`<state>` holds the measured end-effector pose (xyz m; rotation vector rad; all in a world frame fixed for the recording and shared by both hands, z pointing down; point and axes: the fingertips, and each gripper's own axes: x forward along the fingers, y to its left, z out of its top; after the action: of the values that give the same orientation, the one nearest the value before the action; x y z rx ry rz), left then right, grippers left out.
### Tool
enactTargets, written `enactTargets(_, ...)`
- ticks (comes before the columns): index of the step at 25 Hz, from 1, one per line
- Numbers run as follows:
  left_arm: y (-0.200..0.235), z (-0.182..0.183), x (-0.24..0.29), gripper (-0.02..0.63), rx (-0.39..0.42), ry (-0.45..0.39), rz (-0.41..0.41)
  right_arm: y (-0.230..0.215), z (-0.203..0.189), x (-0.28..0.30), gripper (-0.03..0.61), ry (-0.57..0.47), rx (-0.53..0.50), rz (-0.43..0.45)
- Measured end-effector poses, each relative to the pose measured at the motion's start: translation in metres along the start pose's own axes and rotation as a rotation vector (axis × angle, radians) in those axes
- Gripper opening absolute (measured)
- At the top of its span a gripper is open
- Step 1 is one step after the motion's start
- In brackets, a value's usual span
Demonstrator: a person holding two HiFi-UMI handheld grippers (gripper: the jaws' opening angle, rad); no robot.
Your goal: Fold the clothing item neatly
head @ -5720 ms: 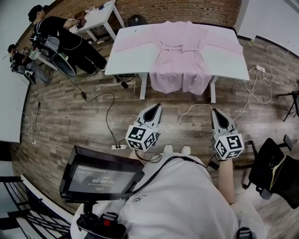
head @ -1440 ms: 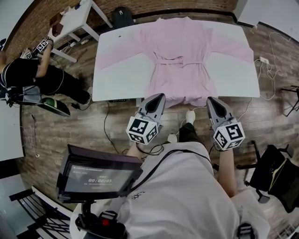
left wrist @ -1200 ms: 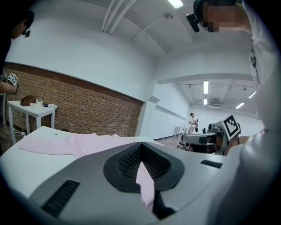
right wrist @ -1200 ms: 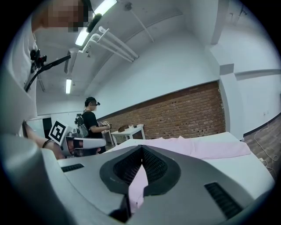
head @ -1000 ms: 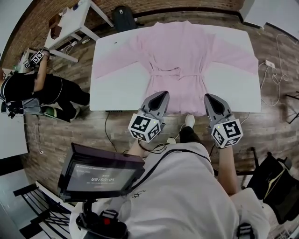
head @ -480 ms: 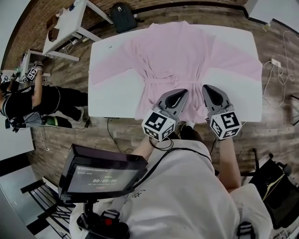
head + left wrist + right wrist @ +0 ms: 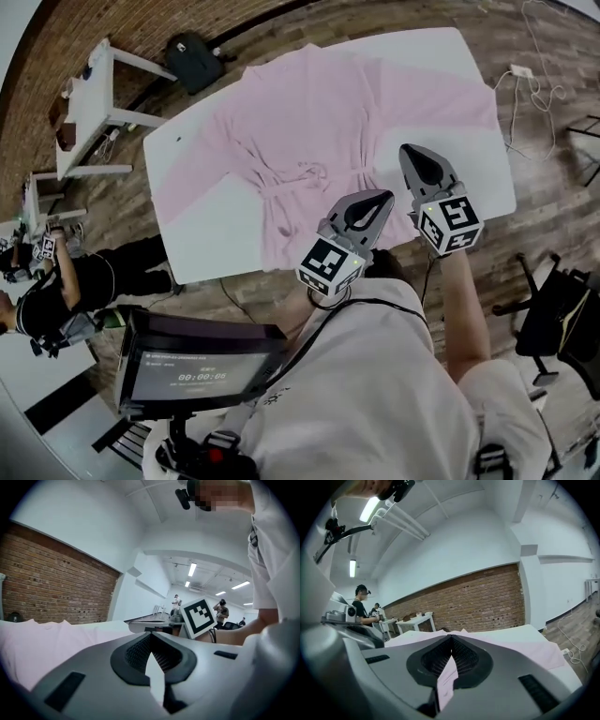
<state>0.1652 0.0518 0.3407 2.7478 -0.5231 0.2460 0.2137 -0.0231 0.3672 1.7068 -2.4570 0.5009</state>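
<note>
Since a second ago we have carried both grippers forward from short of the white table (image 7: 211, 225) to its near edge. On the table the pink robe (image 7: 319, 131) lies spread flat, sleeves out, belt tied at the waist, hem reaching the table's near edge. Our left gripper (image 7: 384, 195) hovers over that hem, jaws pressed together on nothing. Our right gripper (image 7: 411, 152), just beside it above the table, is likewise closed and empty.

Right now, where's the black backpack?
Head view, upper left: the black backpack sits on the wooden floor by the brick wall, between the small white desk and the big table holding the pink robe.
</note>
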Motion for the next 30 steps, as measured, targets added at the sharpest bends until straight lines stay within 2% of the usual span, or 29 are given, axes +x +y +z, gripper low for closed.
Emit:
enactTargets(5,-0.027,-0.003,0.039,0.002,0.029,0.038,-0.186,-0.059,-0.003,-0.014,0.002,-0.02,0.052,-0.197)
enactTargets(11,-0.074,-0.004,0.074,0.002,0.056,0.061,-0.358,-0.14,-0.012,-0.042,0.002,-0.027,0.091,-0.374)
enactTargets(13,-0.083,-0.01,0.083,0.002,0.065,0.073,-0.394,-0.163,-0.02,-0.047,0.002,-0.028,0.103,-0.42)
enactTargets(20,-0.109,-0.025,0.107,0.002,0.081,0.107,-0.46,-0.217,-0.04,-0.065,0.002,-0.011,0.123,-0.532)
enactTargets(26,-0.11,-0.035,0.138,0.002,0.108,0.122,-0.434,-0.266,-0.065,-0.068,0.002,0.019,0.135,-0.614)
enactTargets(30,-0.104,-0.031,0.163,0.002,0.085,0.126,-0.403,-0.298,-0.076,-0.062,0.002,0.064,0.147,-0.656)
